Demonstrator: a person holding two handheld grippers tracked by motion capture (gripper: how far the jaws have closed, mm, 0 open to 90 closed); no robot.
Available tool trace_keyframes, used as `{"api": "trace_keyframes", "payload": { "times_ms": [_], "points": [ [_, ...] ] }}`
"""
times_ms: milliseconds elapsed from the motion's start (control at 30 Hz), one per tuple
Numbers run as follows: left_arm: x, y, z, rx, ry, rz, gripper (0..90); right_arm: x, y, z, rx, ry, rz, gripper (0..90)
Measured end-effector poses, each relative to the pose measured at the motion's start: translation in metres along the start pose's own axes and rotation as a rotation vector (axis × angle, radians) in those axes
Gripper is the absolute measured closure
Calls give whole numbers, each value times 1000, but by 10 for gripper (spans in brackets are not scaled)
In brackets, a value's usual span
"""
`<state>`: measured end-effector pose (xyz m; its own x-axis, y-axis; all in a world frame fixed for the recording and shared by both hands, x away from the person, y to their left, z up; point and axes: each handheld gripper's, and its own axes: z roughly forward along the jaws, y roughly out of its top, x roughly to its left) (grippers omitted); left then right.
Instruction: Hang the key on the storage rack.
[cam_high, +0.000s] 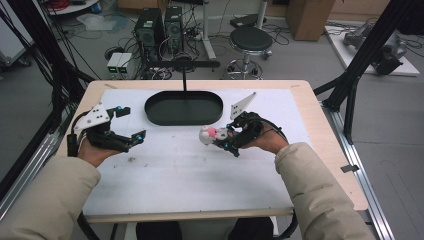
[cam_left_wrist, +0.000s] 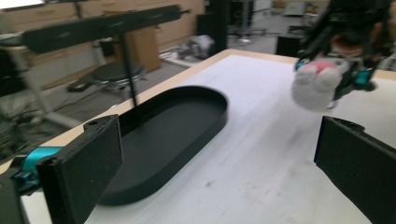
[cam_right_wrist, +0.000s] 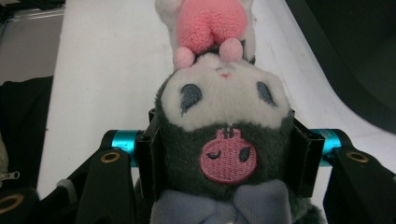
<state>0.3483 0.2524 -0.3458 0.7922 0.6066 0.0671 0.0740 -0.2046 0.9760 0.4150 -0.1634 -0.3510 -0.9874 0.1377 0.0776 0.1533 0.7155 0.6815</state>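
A small plush toy (cam_high: 212, 135), grey and white with a pink heart, hangs above the white mat. My right gripper (cam_high: 223, 141) is shut on it. In the right gripper view the two black jaws squeeze the plush toy's (cam_right_wrist: 219, 126) dark grey hood from both sides. The left gripper view has the toy (cam_left_wrist: 317, 84) at the upper right, clear of the table. My left gripper (cam_high: 133, 125) is at the left of the table, its jaws wide apart with nothing between them. A black oval tray (cam_high: 150, 107) lies at the back middle of the mat.
A thin black post (cam_high: 184, 80) with a crossbar stands just behind the tray (cam_left_wrist: 205, 122). The wooden table edge (cam_high: 330, 145) frames the white mat (cam_high: 190, 175). Behind the table are a stool (cam_high: 251, 40), computer towers and cables on the floor.
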Motion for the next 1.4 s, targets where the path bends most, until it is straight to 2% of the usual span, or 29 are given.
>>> {"api": "trace_keyframes", "payload": {
  "times_ms": [167, 200, 233, 267, 300, 367, 433, 467, 500, 667, 733, 967, 1033, 1133, 1233, 1367, 1400],
  "points": [
    [-4, 23, 18, 21, -94, 41, 17, 5, 13, -3, -13, 1, -33, 428],
    [-6, 31, 26, 29, -139, 46, 17, 6, 16, -4, -28, 5, -34, 429],
    [-6, 31, 26, 29, -139, 46, 17, 6, 16, -4, -28, 5, -34, 429],
    [-10, 38, 34, 43, -173, 62, 17, 6, 19, -4, -30, 5, -37, 428],
    [-10, 38, 34, 43, -173, 62, 17, 7, 20, -3, -25, 9, -40, 429],
    [-13, 44, 42, 57, -205, 63, 17, 8, 21, -3, -27, 11, -37, 429],
    [-17, 49, 51, 81, -247, 79, 17, 10, 25, -2, -35, 25, -49, 429],
    [-22, 53, 61, 103, -281, 95, 17, 10, 26, -2, -41, 27, -55, 429],
    [-22, 53, 61, 103, -281, 95, 17, 11, 27, -2, -43, 34, -55, 429],
    [-35, 58, 82, 155, -356, 125, 17, 14, 30, 0, -40, 40, -67, 429],
    [-41, 59, 93, 171, -381, 123, 17, 14, 31, 0, -39, 44, -70, 428],
    [-47, 52, 111, 232, -420, 116, 17, 16, 32, -2, -44, 45, -75, 428],
    [-51, 50, 117, 249, -449, 121, 25, 16, 32, -3, -41, 49, -77, 429],
    [-53, 49, 121, 265, -464, 118, 61, 17, 33, -2, -46, 54, -82, 429],
    [-56, 46, 125, 295, -491, 134, 91, 18, 33, -1, -45, 56, -96, 428],
    [-57, 45, 126, 312, -496, 140, 148, 20, 34, -1, -45, 68, -98, 428],
    [-57, 44, 127, 329, -503, 139, 168, 20, 34, -1, -44, 69, -100, 428]
  ]
}}
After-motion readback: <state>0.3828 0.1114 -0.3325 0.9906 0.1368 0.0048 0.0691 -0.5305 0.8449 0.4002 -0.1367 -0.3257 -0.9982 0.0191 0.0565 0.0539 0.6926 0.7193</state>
